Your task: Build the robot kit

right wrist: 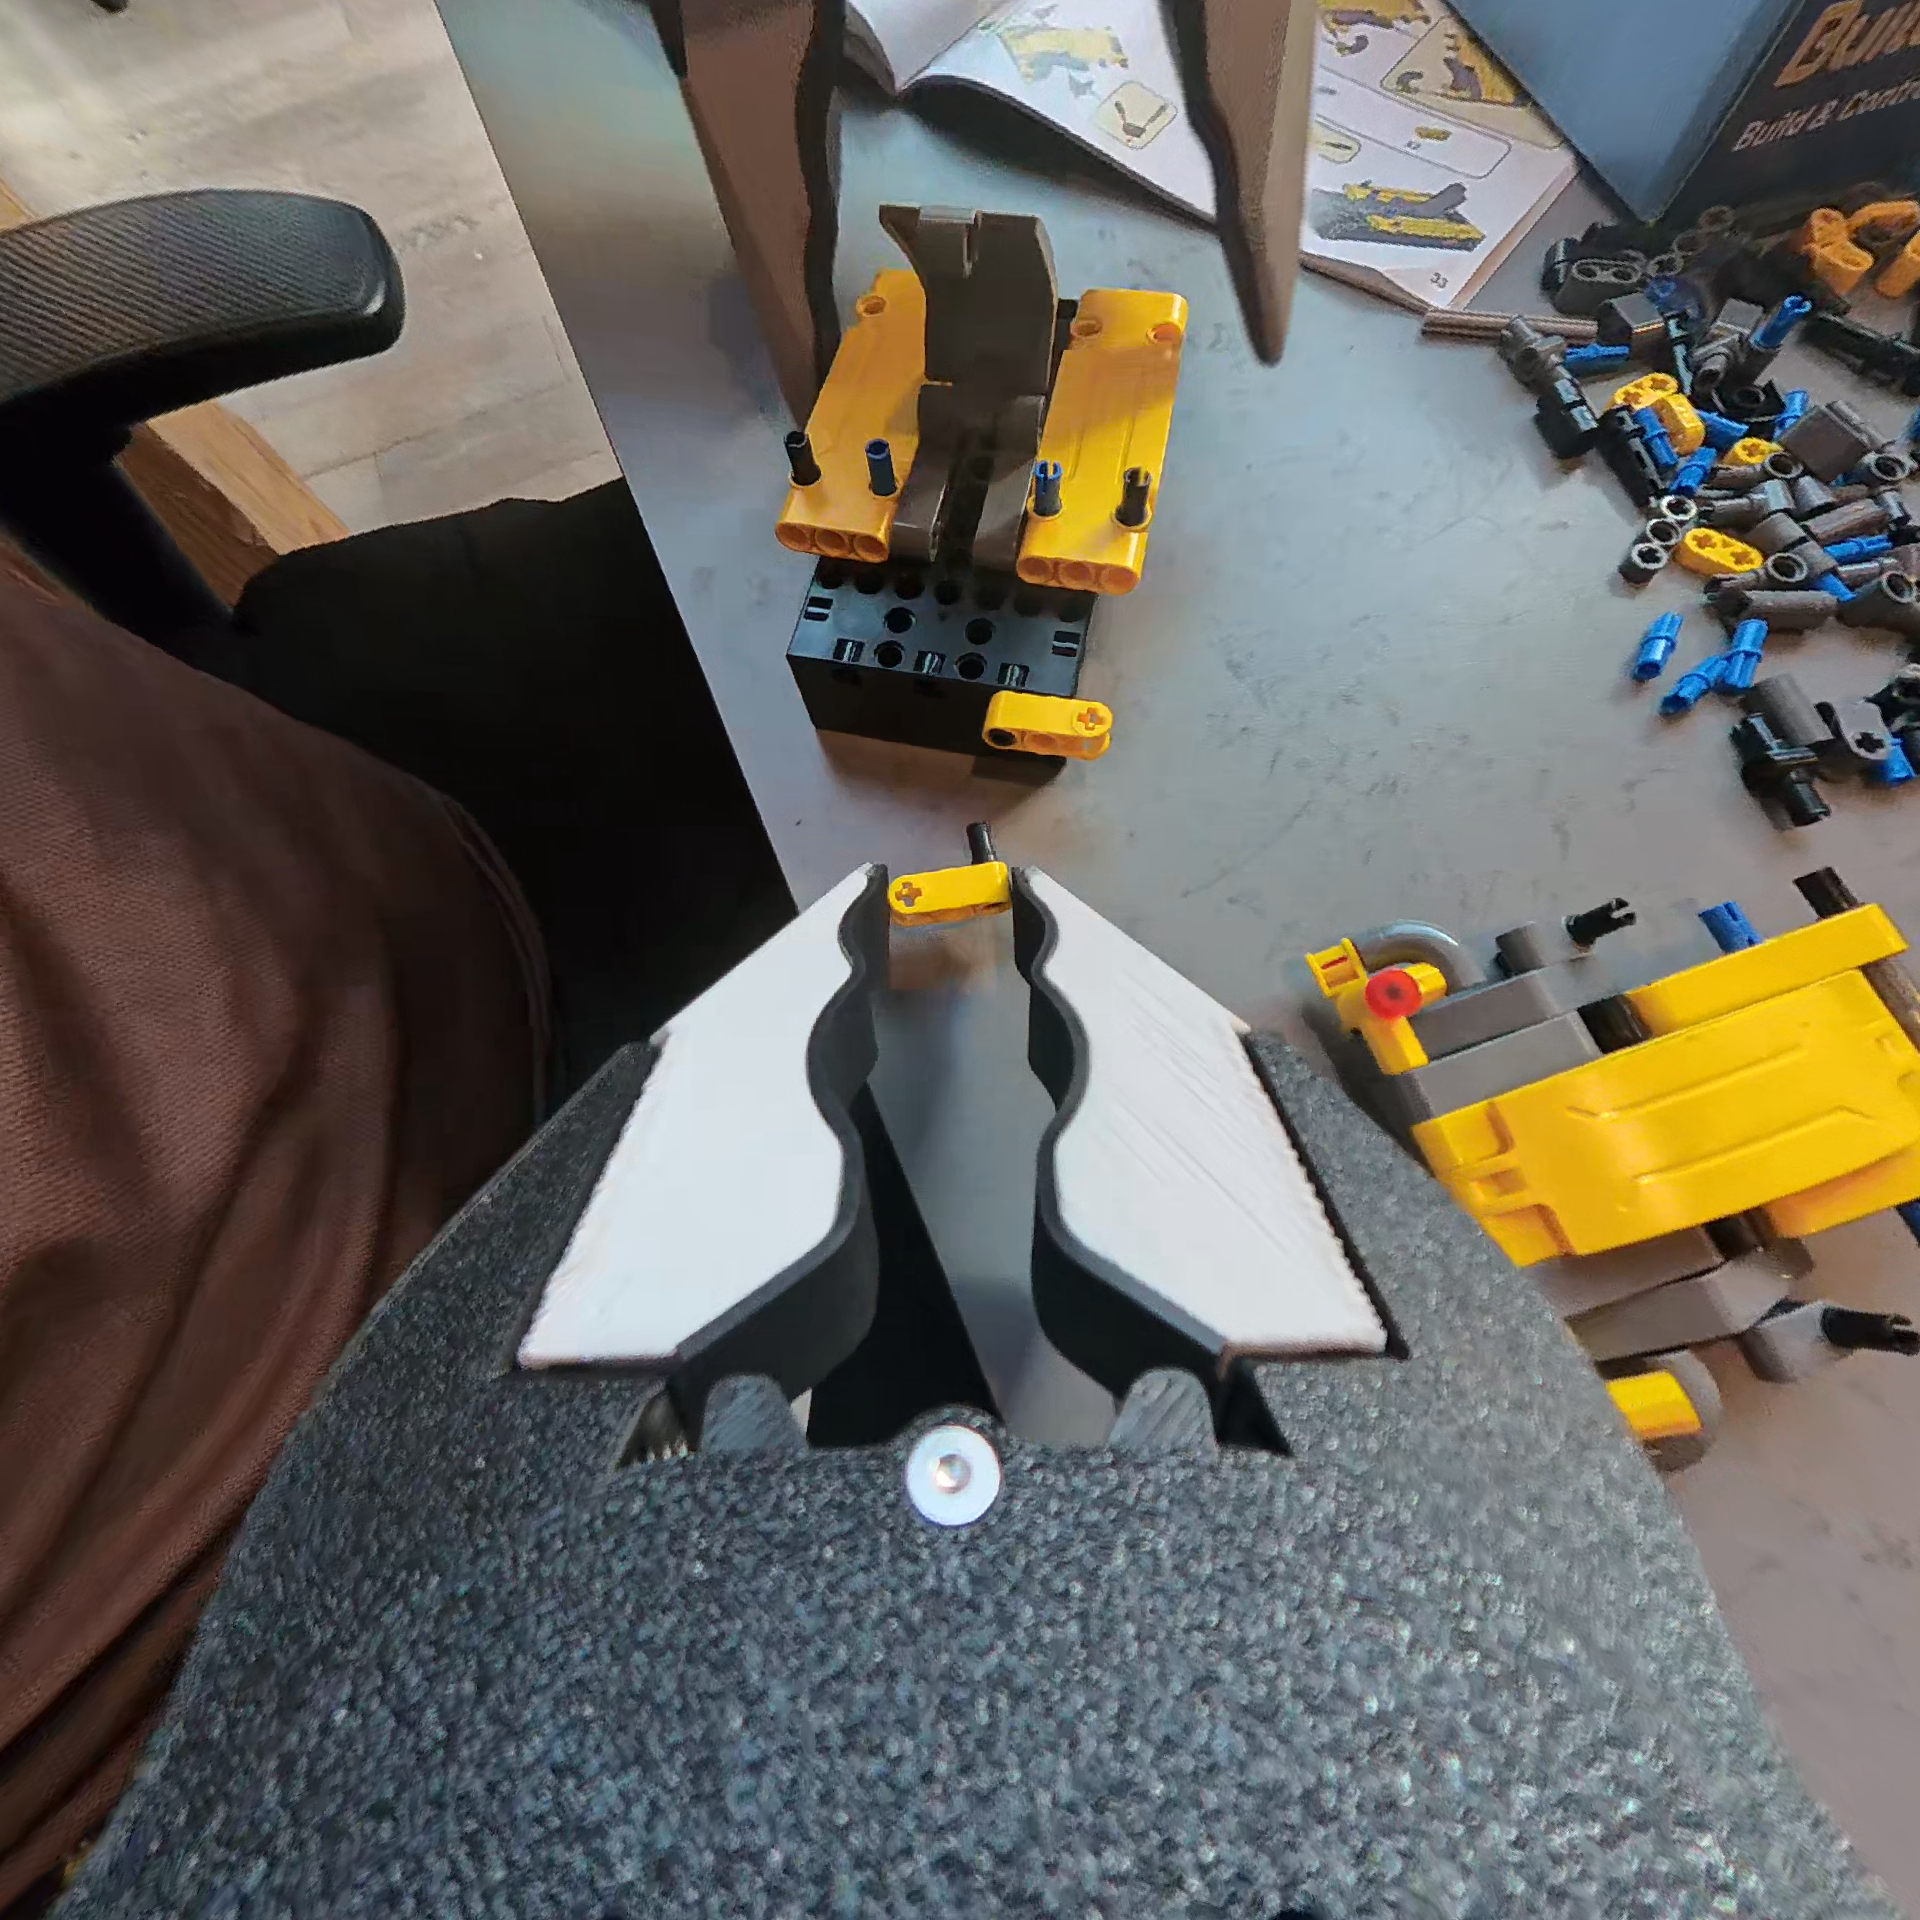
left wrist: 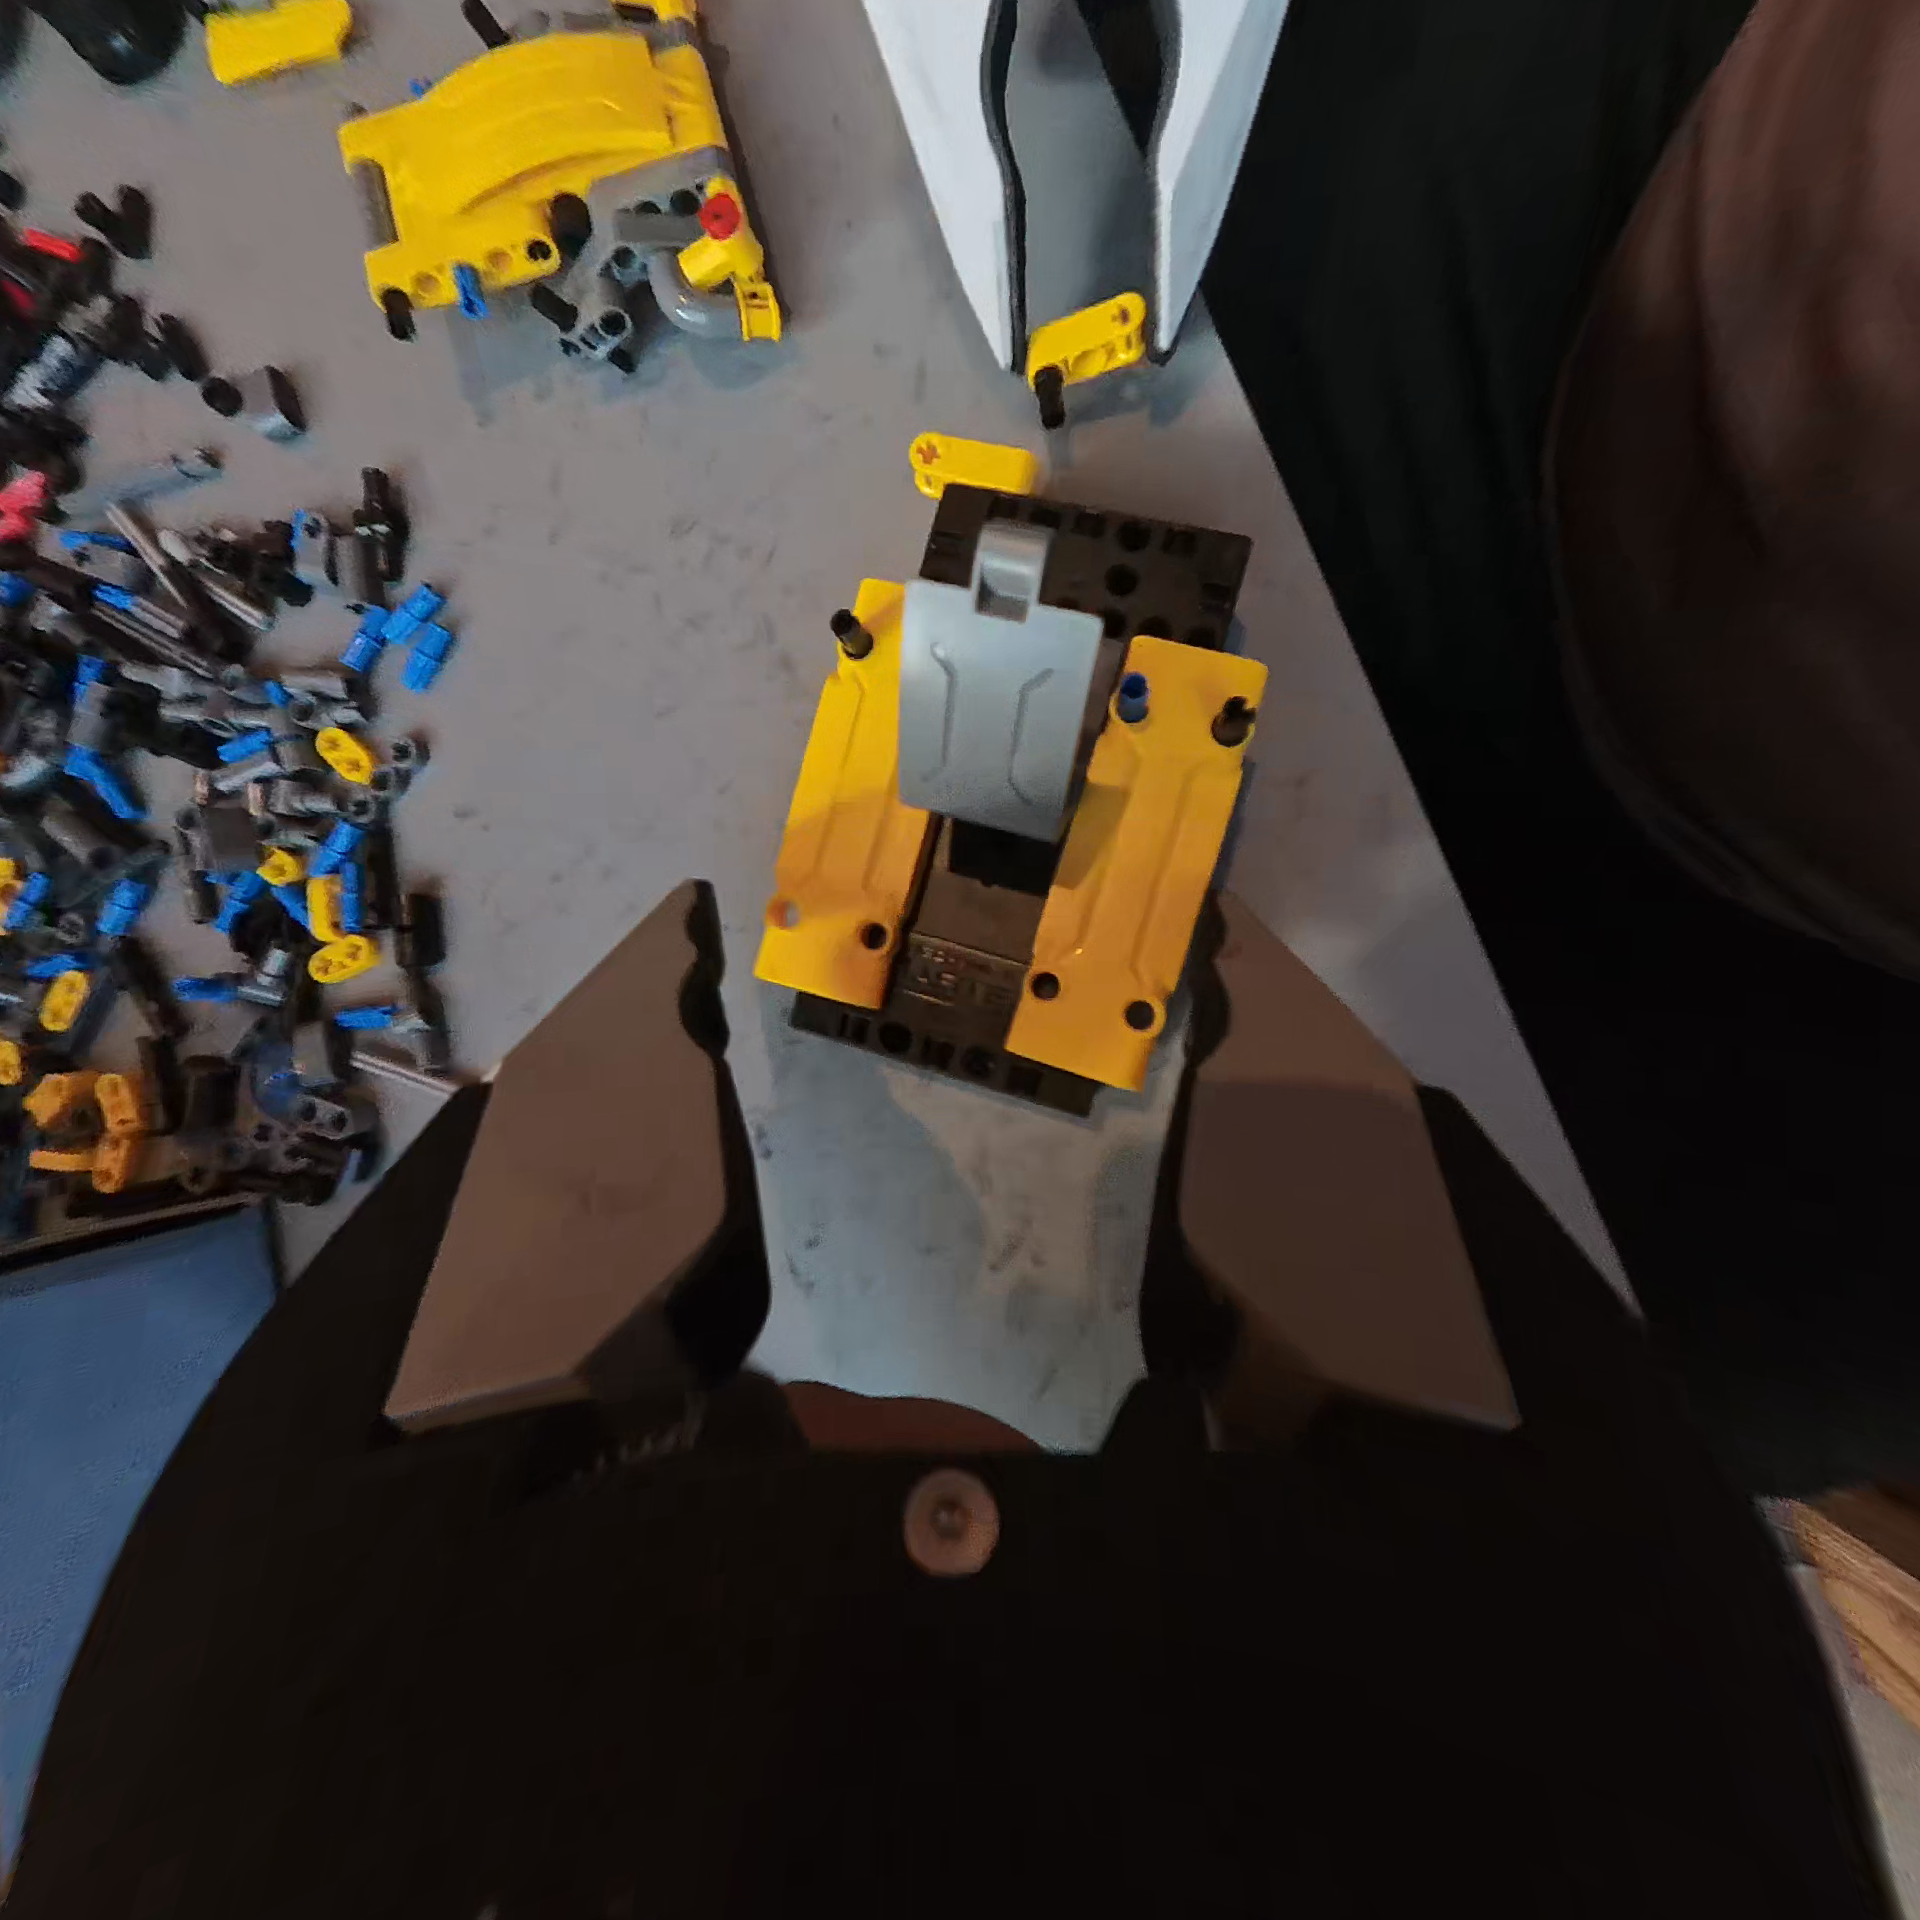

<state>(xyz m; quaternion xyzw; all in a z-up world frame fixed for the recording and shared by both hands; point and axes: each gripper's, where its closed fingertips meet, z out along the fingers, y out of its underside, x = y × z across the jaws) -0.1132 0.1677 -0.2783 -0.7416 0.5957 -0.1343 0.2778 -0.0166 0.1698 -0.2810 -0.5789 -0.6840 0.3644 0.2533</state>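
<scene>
The big block model [left wrist: 1013, 821] sits on the grey table [left wrist: 623, 582], between the wide-open fingers of the left gripper [left wrist: 951, 935]. The right gripper [right wrist: 951, 894] pinches a small yellow piece [right wrist: 948, 896] just beside it. I think steadying the model and going slow works best.

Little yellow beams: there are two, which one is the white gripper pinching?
The yellow beam with a black pin, clamped between the right gripper tips. The other beam sits attached to the black block, untouched.
</scene>
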